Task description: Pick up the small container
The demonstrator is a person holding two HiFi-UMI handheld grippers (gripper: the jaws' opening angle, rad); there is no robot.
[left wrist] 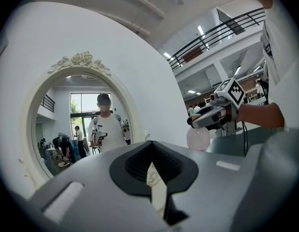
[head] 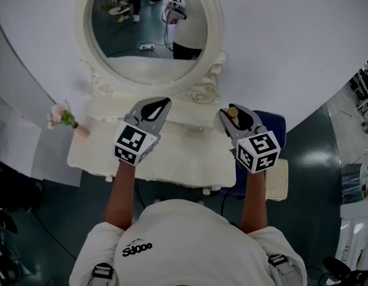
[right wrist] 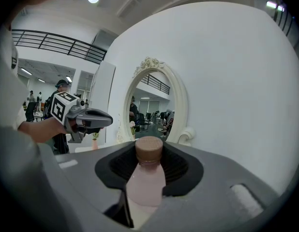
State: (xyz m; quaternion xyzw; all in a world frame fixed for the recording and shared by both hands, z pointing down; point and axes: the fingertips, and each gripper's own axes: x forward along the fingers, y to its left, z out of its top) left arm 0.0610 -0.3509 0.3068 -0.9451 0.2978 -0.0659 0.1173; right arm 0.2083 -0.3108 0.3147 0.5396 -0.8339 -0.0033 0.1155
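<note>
The small container is a pale pink bottle [right wrist: 145,180] with a brown cap [head: 232,112]. My right gripper [head: 233,114] is shut on it and holds it upright in the air, above the right end of the cream vanity table [head: 172,162]. In the right gripper view the bottle fills the gap between the jaws of the right gripper [right wrist: 148,153]. The left gripper view shows its round body [left wrist: 198,138] hanging below the right gripper [left wrist: 200,123]. My left gripper [head: 162,105] hovers over the table's middle. Its jaws are shut to a thin slit with nothing in them [left wrist: 153,153].
An oval mirror in a carved cream frame [head: 212,76] stands at the back of the table against a white curved wall. A pink vase with flowers [head: 66,121] sits at the table's left end. A blue seat [head: 274,124] and a cream cushion [head: 280,180] lie to the right.
</note>
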